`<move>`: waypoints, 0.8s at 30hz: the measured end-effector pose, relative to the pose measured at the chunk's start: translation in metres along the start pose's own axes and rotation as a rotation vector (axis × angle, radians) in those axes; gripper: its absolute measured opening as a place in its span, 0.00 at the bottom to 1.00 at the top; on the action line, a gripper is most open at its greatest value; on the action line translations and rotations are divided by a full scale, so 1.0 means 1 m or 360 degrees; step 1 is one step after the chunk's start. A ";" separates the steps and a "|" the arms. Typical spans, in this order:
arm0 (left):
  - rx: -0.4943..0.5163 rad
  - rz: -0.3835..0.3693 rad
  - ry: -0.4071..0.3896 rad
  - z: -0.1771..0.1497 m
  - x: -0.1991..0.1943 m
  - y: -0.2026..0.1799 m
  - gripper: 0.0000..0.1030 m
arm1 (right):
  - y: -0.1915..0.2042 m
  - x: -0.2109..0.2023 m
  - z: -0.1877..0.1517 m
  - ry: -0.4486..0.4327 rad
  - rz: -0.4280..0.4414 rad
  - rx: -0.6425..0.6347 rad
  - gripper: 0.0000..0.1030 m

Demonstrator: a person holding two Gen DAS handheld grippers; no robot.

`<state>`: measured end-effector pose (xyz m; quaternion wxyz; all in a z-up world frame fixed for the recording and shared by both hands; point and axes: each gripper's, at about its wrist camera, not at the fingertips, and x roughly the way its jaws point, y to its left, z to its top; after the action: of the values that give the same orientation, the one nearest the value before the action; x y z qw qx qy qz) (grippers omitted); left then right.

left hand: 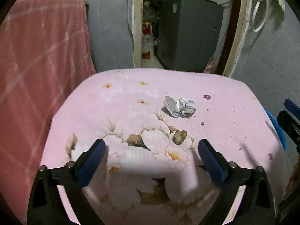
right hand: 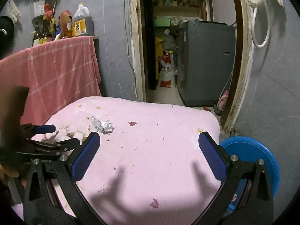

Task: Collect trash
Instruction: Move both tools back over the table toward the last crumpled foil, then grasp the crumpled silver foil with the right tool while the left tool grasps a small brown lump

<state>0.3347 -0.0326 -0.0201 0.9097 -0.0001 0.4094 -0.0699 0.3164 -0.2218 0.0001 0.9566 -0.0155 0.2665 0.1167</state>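
A crumpled white paper wad [left hand: 179, 107] lies on the pink floral cloth of a low table [left hand: 131, 93]; it also shows in the right wrist view [right hand: 102, 125]. A brown nut shell [left hand: 179, 136] lies nearer, just ahead of my left gripper [left hand: 151, 148], which is open and empty above the cloth. Small red scraps [right hand: 132, 123] [right hand: 154, 203] and crumbs are scattered on the cloth. My right gripper [right hand: 149, 144] is open and empty over the table's right part. The left gripper [right hand: 45, 140] shows at the left of the right wrist view.
A blue round bin lid [right hand: 251, 150] sits low beside the table's right edge. A red checked cloth [right hand: 56, 71] covers a counter at the left with bottles [right hand: 80, 22] on it. Behind stands a doorway with a grey appliance [right hand: 204, 63].
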 end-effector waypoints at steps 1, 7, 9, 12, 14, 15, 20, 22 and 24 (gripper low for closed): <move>0.0000 -0.0009 0.0016 0.002 0.003 0.000 0.86 | 0.000 0.003 0.001 0.0007 0.0000 0.0002 1.00; 0.0052 -0.0060 0.0082 0.006 0.017 -0.003 0.60 | -0.004 0.025 0.002 0.0113 0.0022 0.0017 1.00; 0.0083 -0.0079 0.0083 0.006 0.019 -0.005 0.50 | -0.005 0.033 0.002 0.0160 0.0050 0.0028 1.00; 0.0134 -0.0101 0.0087 0.006 0.022 -0.009 0.36 | -0.005 0.048 0.005 0.0253 0.0124 0.0053 0.99; 0.0170 -0.0115 0.0087 0.006 0.022 -0.012 0.28 | -0.003 0.056 0.006 0.0298 0.0151 0.0046 0.94; 0.0178 -0.0121 0.0086 0.005 0.021 -0.012 0.20 | -0.002 0.061 0.007 0.0326 0.0170 0.0045 0.92; 0.0092 -0.0214 0.0099 0.005 0.022 0.000 0.10 | 0.005 0.082 0.008 0.0460 0.0255 0.0047 0.83; 0.0042 -0.0216 0.0099 0.007 0.021 0.007 0.09 | 0.010 0.089 0.008 0.0512 0.0283 0.0032 0.80; -0.0007 -0.0206 0.0091 0.008 0.019 0.015 0.09 | 0.019 0.097 0.010 0.0554 0.0309 0.0000 0.79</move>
<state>0.3550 -0.0202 -0.0301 0.8912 -0.0266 0.4346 -0.1275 0.3977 -0.1818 -0.0408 0.8803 -0.0097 0.4282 0.2038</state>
